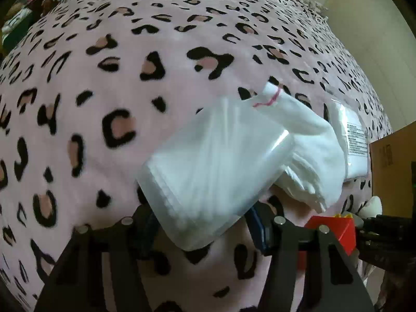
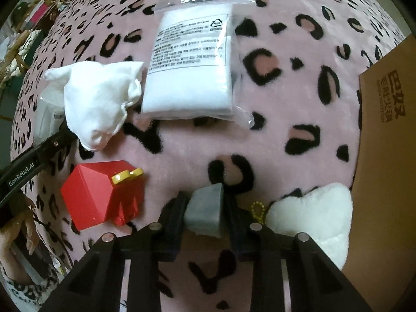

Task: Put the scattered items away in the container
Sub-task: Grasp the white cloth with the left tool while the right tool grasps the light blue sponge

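Grey block: a grey wedge-shaped block (image 2: 206,212) sits squeezed between the pads of the right gripper (image 2: 205,217), low over the leopard-print blanket (image 2: 286,98), just left of the cardboard box (image 2: 384,130).
Right claw: narrow, clamped on the grey block and pointing straight down.
Left claw: the left gripper (image 1: 201,223) stands about half-wide, its dark pads either side of the near end of a clear packet of white cloth (image 1: 215,166); I cannot tell whether the pads press it yet.
Beside the box: a white plush charm (image 2: 314,218) on a yellow bead chain lies just against the box's near wall.
Further left of the box: a red toy house (image 2: 101,195) with a yellow piece on top.
Beyond that: a loose white sock (image 2: 101,101), then a labelled sealed packet (image 2: 192,67), farthest from the box.
Step in hand: both claws are taking hold at once, right on the block, left on the clear packet.
Next move, as I judge it: lift the block clear and carry it rightward over the box rim before releasing; the left claw needs a firm pinch on the slippery plastic first.
Count: one block, one plush charm, one red house, one loose sock, two packets, one box, nothing yet seen inside it.
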A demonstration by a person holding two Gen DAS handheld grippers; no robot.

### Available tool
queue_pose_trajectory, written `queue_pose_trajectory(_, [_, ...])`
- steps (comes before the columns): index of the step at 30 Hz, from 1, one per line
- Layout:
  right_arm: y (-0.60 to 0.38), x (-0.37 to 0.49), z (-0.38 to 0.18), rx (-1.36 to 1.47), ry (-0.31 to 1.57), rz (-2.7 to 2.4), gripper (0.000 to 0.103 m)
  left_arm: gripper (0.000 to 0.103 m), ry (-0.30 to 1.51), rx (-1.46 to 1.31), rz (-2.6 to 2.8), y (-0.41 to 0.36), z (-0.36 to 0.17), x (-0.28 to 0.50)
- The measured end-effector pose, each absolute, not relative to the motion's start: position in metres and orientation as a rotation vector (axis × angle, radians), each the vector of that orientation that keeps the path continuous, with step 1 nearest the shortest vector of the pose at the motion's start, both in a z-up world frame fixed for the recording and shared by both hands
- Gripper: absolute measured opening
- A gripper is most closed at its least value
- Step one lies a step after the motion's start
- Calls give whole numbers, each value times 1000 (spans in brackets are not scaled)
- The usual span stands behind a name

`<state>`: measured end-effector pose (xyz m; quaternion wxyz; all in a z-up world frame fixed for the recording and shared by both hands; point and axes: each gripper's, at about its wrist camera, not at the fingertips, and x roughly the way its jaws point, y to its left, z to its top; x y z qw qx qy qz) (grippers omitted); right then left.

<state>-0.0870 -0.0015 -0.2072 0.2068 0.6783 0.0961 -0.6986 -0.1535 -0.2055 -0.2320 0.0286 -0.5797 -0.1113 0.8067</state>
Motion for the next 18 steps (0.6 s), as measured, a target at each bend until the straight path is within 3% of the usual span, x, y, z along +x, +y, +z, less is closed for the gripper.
queue_pose_trajectory(6, [-3, -86, -209, 1895, 283, -1940, 30, 84, -65, -1775, 2522, -186, -229, -171])
queue_pose_trajectory(11, [-3, -85, -210, 1898, 291, -1940, 30, 87, 157, -1702, 2568, -171, -230, -181])
queue_pose_trajectory(14, [-3, -82, -209, 1891, 300, -1944, 29, 79, 104, -1681, 2579, -176, -230, -180])
queue_pose_trajectory(16, [-3, -81, -208, 1885, 301, -1950, 29, 65, 15, -1668, 2588, -185, -227, -178])
queue_pose_trajectory(18, [-2, -79, -206, 1877, 300, -1956, 28, 40, -60, -1661, 2588, -194, -224, -177])
